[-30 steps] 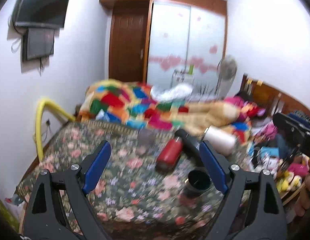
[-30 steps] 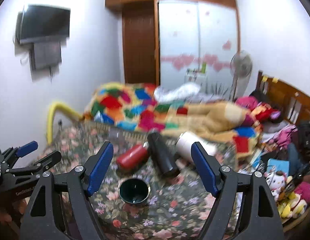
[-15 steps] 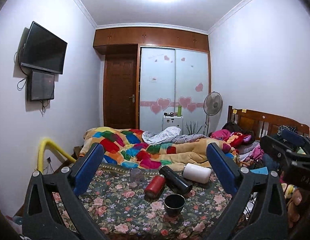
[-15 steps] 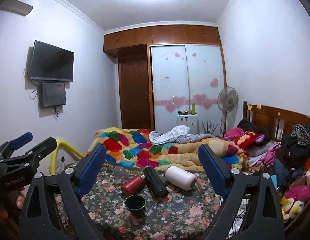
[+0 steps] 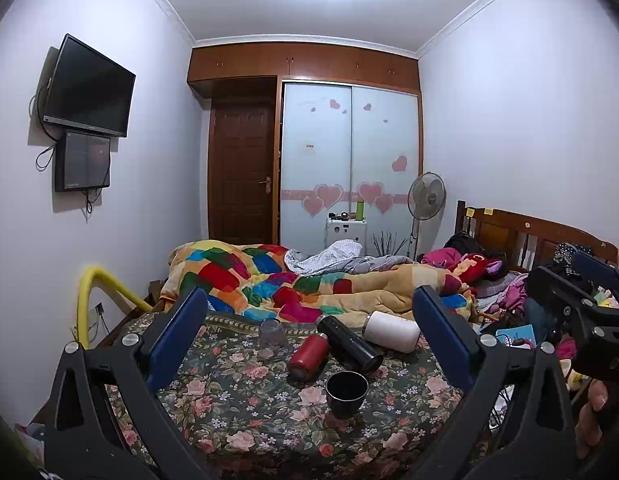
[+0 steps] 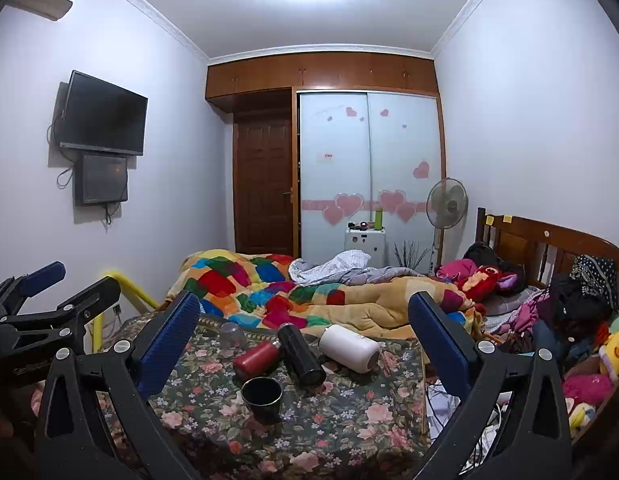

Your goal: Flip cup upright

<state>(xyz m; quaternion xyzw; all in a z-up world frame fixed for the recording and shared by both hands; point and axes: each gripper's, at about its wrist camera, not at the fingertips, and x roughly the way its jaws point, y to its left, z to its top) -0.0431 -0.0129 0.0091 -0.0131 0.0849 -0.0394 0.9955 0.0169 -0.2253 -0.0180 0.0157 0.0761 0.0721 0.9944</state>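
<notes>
A dark cup [image 5: 346, 389] stands upright, mouth up, on the floral cloth [image 5: 237, 396]; it also shows in the right wrist view [image 6: 262, 394]. A clear glass [image 5: 273, 333] stands upside down further back, also in the right wrist view [image 6: 231, 334]. A red bottle [image 5: 308, 356], a black bottle [image 5: 349, 344] and a white bottle [image 5: 391, 331] lie on their sides behind the cup. My left gripper [image 5: 309, 344] is open and empty, well back from the objects. My right gripper [image 6: 305, 344] is open and empty too.
A bed with a patchwork quilt [image 5: 269, 280] lies behind the floral surface. A yellow rail [image 5: 97, 284] stands at the left. Clothes and toys [image 6: 581, 320] pile up at the right by a wooden headboard [image 6: 549, 240]. A fan [image 6: 446, 204] stands by the wardrobe.
Both grippers have pulled back and tilted upward, so the cup and bottles look smaller and lower. Nothing on the cloth has moved.
</notes>
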